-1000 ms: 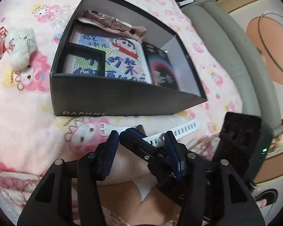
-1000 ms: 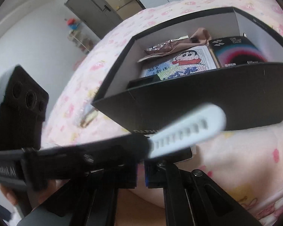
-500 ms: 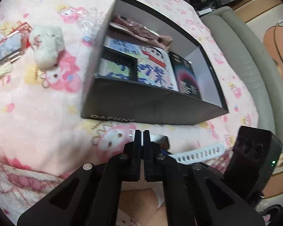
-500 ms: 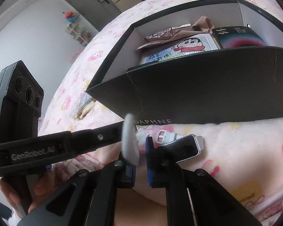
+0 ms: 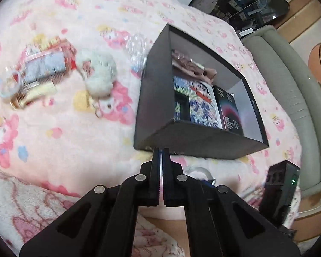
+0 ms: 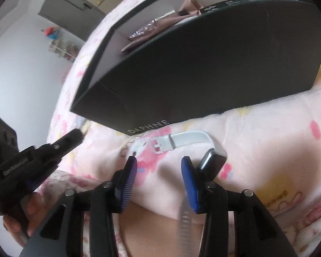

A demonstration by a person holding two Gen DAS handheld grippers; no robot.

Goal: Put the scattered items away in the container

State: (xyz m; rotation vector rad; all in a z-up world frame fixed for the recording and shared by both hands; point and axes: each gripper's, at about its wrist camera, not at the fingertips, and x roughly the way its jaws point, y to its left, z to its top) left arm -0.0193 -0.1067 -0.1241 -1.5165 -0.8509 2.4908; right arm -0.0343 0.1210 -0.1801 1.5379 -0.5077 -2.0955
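Observation:
A smartwatch with a white strap (image 6: 188, 138) lies on the pink blanket just in front of the black box (image 6: 203, 64). Its dark face (image 6: 214, 165) rests against the outside of one finger of my right gripper (image 6: 158, 162). That gripper's jaws are opening, and the pads do not press on anything. The perforated strap end (image 6: 183, 220) hangs blurred beside the inner pad. My left gripper (image 5: 161, 150) is shut on nothing, its tips near the box's front corner (image 5: 203, 143); the right wrist view shows the left gripper (image 6: 80, 131) at the left.
Left of the box lie a white plush toy (image 5: 98, 75), a clear packet (image 5: 42, 64) and a gold comb (image 5: 32, 94). Inside the box are a cartoon picture (image 5: 201, 102), a dark carton (image 5: 229, 111) and a brown pouch (image 5: 190, 64). A grey padded edge (image 5: 289, 90) runs along the right.
My right gripper sank to the blanket with the watch strap and opened off it. My left gripper shut and swung left, away from the watch.

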